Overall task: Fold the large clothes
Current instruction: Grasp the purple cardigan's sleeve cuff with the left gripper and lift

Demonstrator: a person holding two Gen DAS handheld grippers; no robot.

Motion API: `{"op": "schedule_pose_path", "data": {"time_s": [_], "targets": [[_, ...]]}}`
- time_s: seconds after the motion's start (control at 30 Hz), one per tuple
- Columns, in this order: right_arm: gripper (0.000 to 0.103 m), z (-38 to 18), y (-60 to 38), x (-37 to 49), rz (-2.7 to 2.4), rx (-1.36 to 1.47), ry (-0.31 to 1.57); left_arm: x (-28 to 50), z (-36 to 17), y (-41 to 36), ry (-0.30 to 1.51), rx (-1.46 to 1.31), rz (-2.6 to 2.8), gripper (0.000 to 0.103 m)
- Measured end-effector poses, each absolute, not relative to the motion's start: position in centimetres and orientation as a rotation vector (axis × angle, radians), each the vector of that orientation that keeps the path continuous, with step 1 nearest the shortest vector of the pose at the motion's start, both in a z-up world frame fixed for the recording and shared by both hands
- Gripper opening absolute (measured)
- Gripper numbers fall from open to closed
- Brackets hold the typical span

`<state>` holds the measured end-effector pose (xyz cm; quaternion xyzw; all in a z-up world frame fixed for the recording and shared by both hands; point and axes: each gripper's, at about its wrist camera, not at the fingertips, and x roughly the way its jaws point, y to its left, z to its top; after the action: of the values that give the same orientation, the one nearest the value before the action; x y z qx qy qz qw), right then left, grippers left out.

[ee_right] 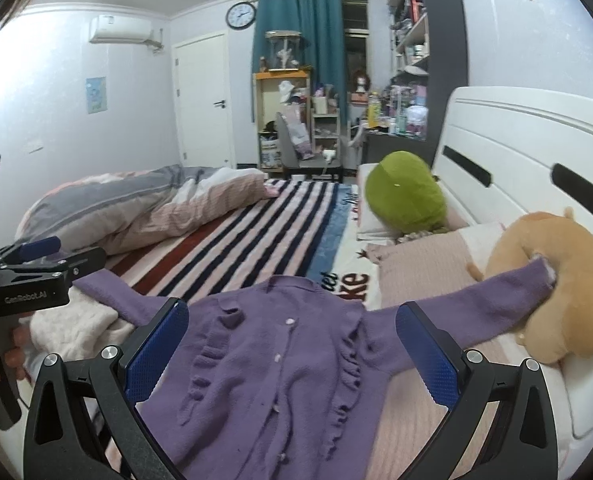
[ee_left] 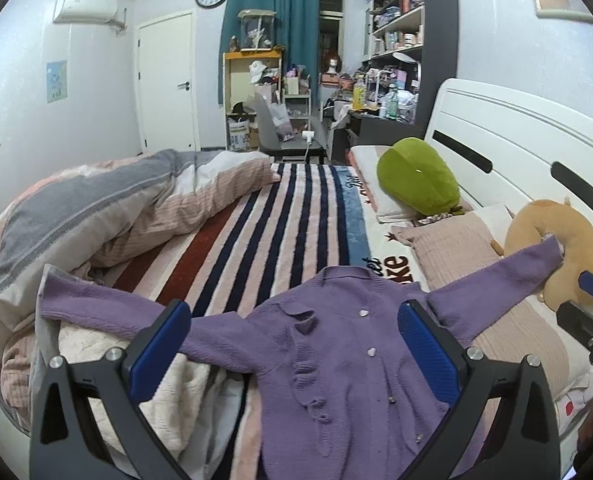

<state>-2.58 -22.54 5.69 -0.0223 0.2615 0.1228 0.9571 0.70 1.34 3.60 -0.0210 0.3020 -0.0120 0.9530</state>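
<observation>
A purple knitted cardigan (ee_left: 348,356) lies spread face up on the bed, buttoned, sleeves stretched out to both sides; it also shows in the right wrist view (ee_right: 280,364). Its right sleeve end rests on an orange plush pillow (ee_right: 564,280). Its left sleeve lies over crumpled bedding. My left gripper (ee_left: 296,344) is open and empty, hovering above the cardigan's chest. My right gripper (ee_right: 292,344) is open and empty, also above the cardigan. The left gripper's body (ee_right: 28,280) shows at the left edge of the right wrist view.
A striped blanket (ee_left: 280,232) covers the bed. A rumpled duvet (ee_left: 96,216) lies at the left. A green plush (ee_left: 416,184), a pink pillow (ee_left: 456,256) and the white headboard (ee_left: 516,152) stand at the right. Cluttered shelves stand beyond the bed.
</observation>
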Motion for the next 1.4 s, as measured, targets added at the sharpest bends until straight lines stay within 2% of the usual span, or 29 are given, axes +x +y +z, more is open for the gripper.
{"op": "schedule_pose_path", "data": {"time_s": [0.3,0.4,0.47,0.6,0.67,0.73,1.0,1.1,1.17,1.23,1.4], "targets": [[0.103,1.9,-19.4,2.2,0.353,-0.010,0.650,4.6,-0.1,15.4,0.721,-0.003,0.142,0.102],[0.103,0.6,-18.5,3.2,0.349,-0.029,0.681,5.9,-1.8,20.8,0.774,-0.090,0.168,0.098],[0.103,-0.1,-17.9,3.8,0.347,-0.038,0.695,6.4,-3.3,24.0,0.807,-0.150,0.200,0.089],[0.103,-0.9,-16.9,4.3,0.353,-0.040,0.717,7.5,-6.1,28.4,0.859,-0.250,0.235,0.078],[0.103,-1.3,-16.5,4.4,0.358,-0.048,0.724,7.7,-7.6,30.6,0.883,-0.321,0.245,0.069],[0.103,-1.6,-16.0,4.6,0.358,-0.059,0.730,8.0,-8.8,32.0,0.896,-0.380,0.250,0.064],[0.103,-2.1,-16.0,4.8,0.353,-0.051,0.749,8.8,-11.3,34.9,0.906,-0.518,0.281,0.052],[0.103,-2.1,-16.3,4.8,0.347,-0.047,0.753,9.3,-11.7,35.6,0.901,-0.552,0.301,0.034],[0.103,-2.2,-16.5,4.8,0.343,-0.040,0.758,9.3,-11.5,35.5,0.891,-0.547,0.308,0.018],[0.103,-2.3,-16.6,4.8,0.340,-0.035,0.761,9.5,-10.8,34.8,0.866,-0.511,0.296,0.011],[0.103,-2.3,-17.0,4.7,0.343,-0.034,0.755,9.7,-8.8,32.4,0.824,-0.397,0.271,0.006]]}}
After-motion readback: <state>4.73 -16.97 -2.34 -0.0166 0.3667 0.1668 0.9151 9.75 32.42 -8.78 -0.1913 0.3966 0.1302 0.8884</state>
